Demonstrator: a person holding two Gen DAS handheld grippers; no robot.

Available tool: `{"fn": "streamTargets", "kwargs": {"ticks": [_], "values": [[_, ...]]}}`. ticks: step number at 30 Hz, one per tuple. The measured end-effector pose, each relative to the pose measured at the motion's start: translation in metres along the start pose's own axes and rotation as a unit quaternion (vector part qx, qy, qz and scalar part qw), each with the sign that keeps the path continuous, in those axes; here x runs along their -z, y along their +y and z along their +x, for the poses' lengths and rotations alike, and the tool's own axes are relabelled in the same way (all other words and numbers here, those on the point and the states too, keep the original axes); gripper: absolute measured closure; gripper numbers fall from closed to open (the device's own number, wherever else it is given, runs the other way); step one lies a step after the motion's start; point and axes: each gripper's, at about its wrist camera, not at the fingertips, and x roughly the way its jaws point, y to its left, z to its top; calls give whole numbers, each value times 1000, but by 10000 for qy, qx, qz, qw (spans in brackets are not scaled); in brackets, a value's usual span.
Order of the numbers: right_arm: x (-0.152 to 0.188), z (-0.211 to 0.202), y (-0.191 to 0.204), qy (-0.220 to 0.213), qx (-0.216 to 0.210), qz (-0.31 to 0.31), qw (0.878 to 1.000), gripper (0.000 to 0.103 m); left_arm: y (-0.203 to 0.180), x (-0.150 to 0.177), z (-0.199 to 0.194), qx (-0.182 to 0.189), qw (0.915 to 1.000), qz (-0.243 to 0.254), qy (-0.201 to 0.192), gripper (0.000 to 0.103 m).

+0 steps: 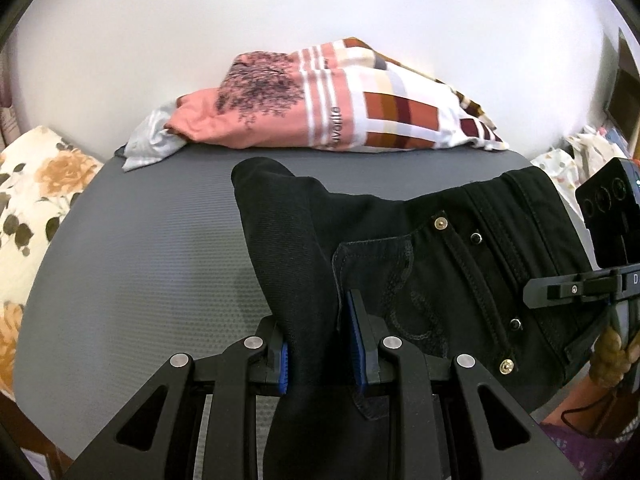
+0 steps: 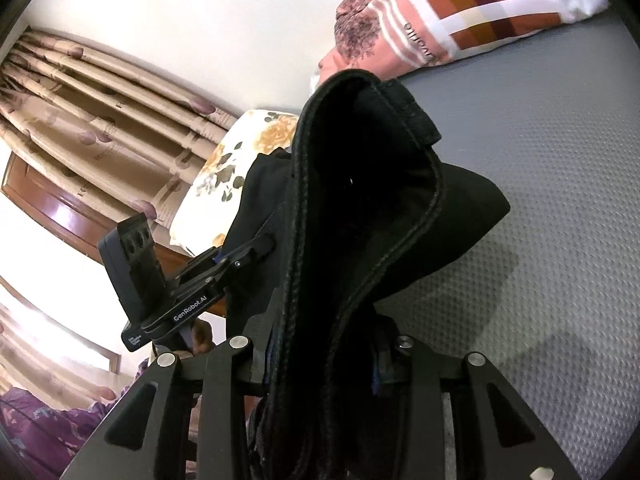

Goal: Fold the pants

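The black pants (image 1: 440,264) are held up above the grey mat (image 1: 140,248), with the pocket, rivets and waistband showing to the right. My left gripper (image 1: 322,344) is shut on a fold of the black cloth between its blue pads (image 1: 356,340). My right gripper (image 2: 324,364) is shut on the thick waistband of the pants (image 2: 360,200), which rises up through the jaws. The other gripper shows in each view: the right one (image 1: 592,284) at the right edge of the left wrist view, the left one (image 2: 224,264) to the left in the right wrist view.
A folded pink and striped blanket (image 1: 328,104) lies at the far edge of the grey mat (image 2: 540,184). A floral pillow (image 1: 36,200) is at the left. Curtains (image 2: 80,108) and a wooden frame are beyond. A white wall is behind.
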Motion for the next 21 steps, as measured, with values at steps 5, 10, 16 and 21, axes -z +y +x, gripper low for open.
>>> {"fn": "streamTargets", "kwargs": {"ticks": [5, 10, 16, 21], "values": [[-9, 17, 10, 85, -69, -64, 9999, 71, 22, -3, -1, -109, 9999, -109, -41, 79], [-21, 35, 20, 158, -138, -136, 9997, 71, 43, -9, 0, -205, 9995, -229, -95, 79], [-35, 52, 25, 232, -196, -196, 9993, 71, 66, -16, 3, -292, 9989, -348, -142, 79], [-50, 63, 25, 244, -245, -248, 9991, 71, 84, -29, 12, -378, 9983, -389, -198, 79]]}}
